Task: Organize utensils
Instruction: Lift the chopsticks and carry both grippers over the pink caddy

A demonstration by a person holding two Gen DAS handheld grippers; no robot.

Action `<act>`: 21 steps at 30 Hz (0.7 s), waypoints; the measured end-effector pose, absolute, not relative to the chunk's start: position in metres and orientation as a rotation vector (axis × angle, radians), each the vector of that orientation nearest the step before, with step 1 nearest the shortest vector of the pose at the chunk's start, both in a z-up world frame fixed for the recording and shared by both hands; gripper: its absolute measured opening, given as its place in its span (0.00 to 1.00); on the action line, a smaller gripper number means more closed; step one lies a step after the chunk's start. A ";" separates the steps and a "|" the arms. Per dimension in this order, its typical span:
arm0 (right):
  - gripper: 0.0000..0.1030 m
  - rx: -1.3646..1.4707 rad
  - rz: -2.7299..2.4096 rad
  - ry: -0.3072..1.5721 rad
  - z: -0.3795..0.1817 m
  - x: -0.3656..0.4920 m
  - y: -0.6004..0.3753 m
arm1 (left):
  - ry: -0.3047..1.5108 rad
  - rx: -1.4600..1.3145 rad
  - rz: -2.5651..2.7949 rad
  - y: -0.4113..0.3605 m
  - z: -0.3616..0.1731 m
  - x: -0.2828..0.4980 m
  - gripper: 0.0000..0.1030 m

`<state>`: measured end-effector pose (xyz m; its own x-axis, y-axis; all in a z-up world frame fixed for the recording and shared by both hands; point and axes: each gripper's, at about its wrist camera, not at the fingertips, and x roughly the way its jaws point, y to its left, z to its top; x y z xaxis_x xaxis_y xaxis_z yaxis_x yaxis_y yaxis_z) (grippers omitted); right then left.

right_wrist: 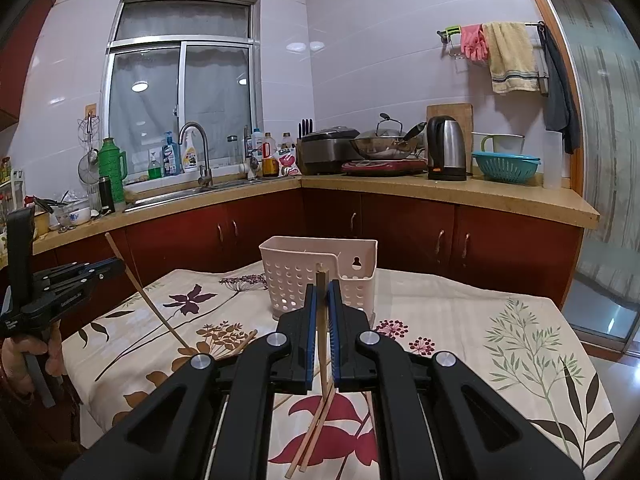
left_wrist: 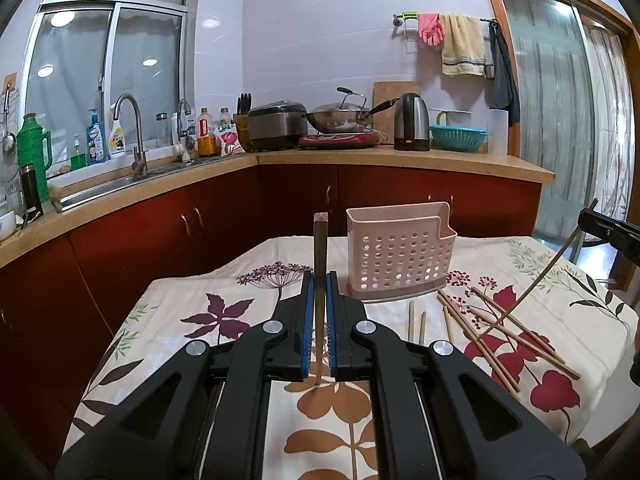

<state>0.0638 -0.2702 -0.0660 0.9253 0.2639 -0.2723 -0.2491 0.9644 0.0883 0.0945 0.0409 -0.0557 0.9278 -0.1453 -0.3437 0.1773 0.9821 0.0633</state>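
Observation:
My left gripper (left_wrist: 320,280) is shut on a wooden chopstick (left_wrist: 320,248) that stands upright between its blue pads, above the floral tablecloth. My right gripper (right_wrist: 322,290) is shut on another chopstick (right_wrist: 321,280), its tip just before the pink perforated utensil holder (right_wrist: 320,276). The holder (left_wrist: 400,256) stands right of my left gripper. Several loose chopsticks (left_wrist: 492,332) lie on the cloth in front of the holder. The left gripper and its chopstick also show in the right wrist view (right_wrist: 100,270), at far left. The right gripper's chopstick shows at the left wrist view's right edge (left_wrist: 552,264).
The table (right_wrist: 460,320) with the floral cloth stands before an L-shaped kitchen counter (left_wrist: 400,156) with red cabinets, a sink, bottles, rice cooker, wok and kettle. A glass door is at the right. Two more chopsticks (right_wrist: 316,432) lie under my right gripper.

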 end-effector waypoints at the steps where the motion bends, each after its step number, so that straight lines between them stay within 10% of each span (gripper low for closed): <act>1: 0.06 0.053 0.264 0.285 -0.065 0.064 -0.270 | 0.339 0.095 -0.168 0.040 -0.054 0.095 0.06; 21: 0.06 0.081 0.282 0.150 -0.014 0.089 -0.280 | 0.201 0.053 -0.256 0.021 0.016 0.128 0.06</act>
<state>0.0893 -0.2801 -0.0136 0.9493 0.2834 -0.1358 -0.2713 0.9572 0.1009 0.1282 0.0213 0.0156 0.9474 -0.2461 -0.2045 0.2567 0.9661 0.0262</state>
